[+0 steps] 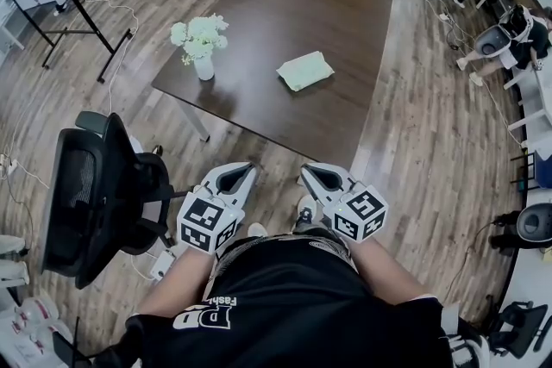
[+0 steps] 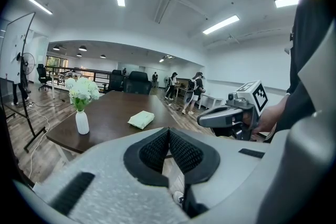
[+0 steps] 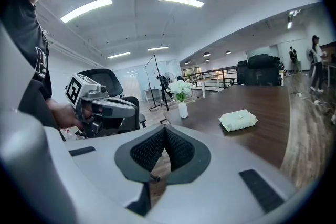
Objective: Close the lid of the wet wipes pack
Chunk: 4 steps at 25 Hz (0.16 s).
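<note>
One wet wipes pack (image 1: pixel 304 70), one vase of flowers (image 1: pixel 203 56), one dark table (image 1: pixel 319 4)

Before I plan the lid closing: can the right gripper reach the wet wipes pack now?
Probably not yet: the right gripper hangs short of the table, and the wet wipes pack lies well in on it. Nothing blocks the way.

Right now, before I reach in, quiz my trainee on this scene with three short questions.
1. True or false: the left tool is gripping the wet wipes pack.
2. In the head view, what stands on the table to the left of the pack? A) a mug B) a vase of white flowers C) a laptop
3. Fill in: the jaws of the left tool and the right tool are both ___.

Key: 1 false, it is short of the table; 2 B; 3 shut.
</note>
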Motion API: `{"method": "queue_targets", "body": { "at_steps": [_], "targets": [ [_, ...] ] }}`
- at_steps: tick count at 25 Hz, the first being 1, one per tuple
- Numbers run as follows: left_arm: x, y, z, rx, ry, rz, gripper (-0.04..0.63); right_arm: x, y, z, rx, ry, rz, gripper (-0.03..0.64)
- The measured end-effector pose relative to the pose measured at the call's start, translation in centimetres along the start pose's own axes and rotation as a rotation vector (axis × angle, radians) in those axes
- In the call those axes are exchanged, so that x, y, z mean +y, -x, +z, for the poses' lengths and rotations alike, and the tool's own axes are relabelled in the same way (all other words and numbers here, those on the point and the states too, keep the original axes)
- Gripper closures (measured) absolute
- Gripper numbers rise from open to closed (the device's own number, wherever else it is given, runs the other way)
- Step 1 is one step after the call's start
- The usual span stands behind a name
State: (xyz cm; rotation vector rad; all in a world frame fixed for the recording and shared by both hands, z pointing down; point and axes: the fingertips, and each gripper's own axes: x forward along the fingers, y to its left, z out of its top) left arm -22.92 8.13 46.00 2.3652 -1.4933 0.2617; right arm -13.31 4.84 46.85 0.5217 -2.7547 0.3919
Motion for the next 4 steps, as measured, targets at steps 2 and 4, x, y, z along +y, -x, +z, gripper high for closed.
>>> {"method": "queue_targets", "body": {
  "at_steps": [2,4],
  "targets": [
    [-0.01,-0.16,-0.02,0.001,-0.003,-0.002,0.577,-0.12,-0.06,-0.10,0.002,0.000,0.001,0.617],
    [0.03,-0.28,-0.07,0.002,-0.006,-0.003,0.577,-0.21,-0.15,-0.17,0.003,-0.001,0.002,0.617]
  ]
}}
